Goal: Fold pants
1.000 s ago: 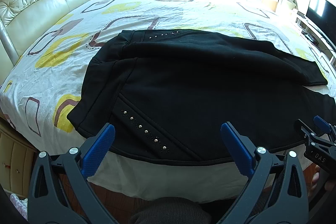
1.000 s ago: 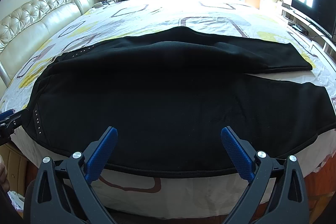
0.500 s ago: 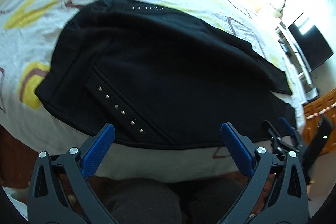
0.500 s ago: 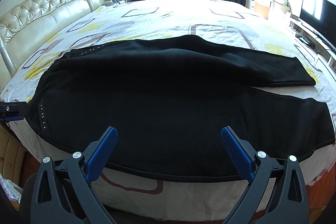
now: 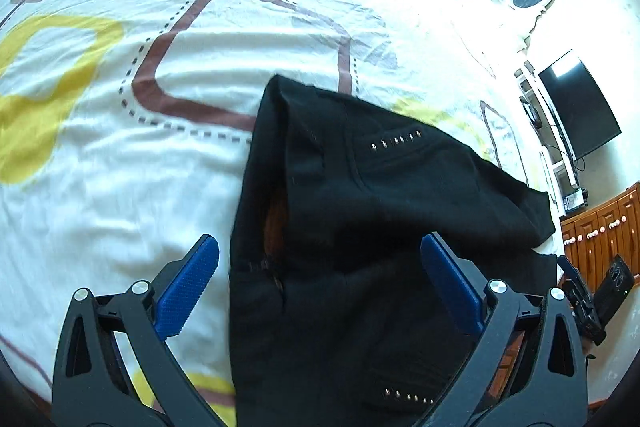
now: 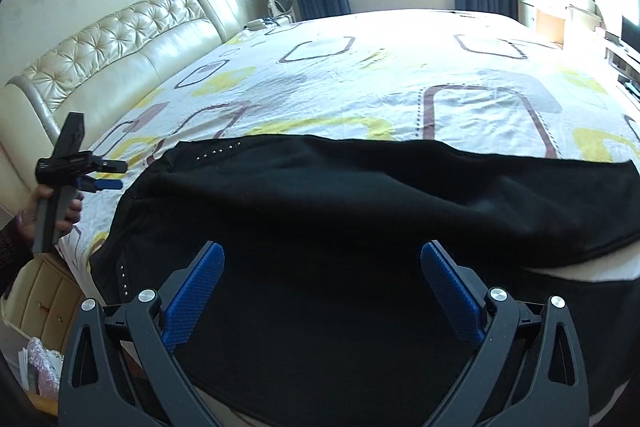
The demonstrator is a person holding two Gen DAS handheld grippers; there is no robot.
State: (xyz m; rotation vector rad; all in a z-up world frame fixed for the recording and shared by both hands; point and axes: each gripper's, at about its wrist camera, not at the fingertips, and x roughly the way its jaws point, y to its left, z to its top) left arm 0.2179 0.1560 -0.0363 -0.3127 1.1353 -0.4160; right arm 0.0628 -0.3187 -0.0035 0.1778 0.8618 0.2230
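Note:
Black pants with small metal studs lie spread across the near side of the bed, waist to the left, legs running right. In the left wrist view the pants show from the waist end, the waistband gaping open. My left gripper is open and empty, hovering over the waist end; it also shows in the right wrist view, held in a hand left of the pants. My right gripper is open and empty above the near pant leg. Its body shows at the left wrist view's right edge.
The bed has a white sheet with yellow and brown shapes. A tufted cream headboard stands at the left. A TV and wooden cabinet stand past the bed's right side. A nightstand sits low left.
My left gripper has swung left and over the waist end, now looking along the pants. My right gripper has moved closer in over the near leg. Both stay open.

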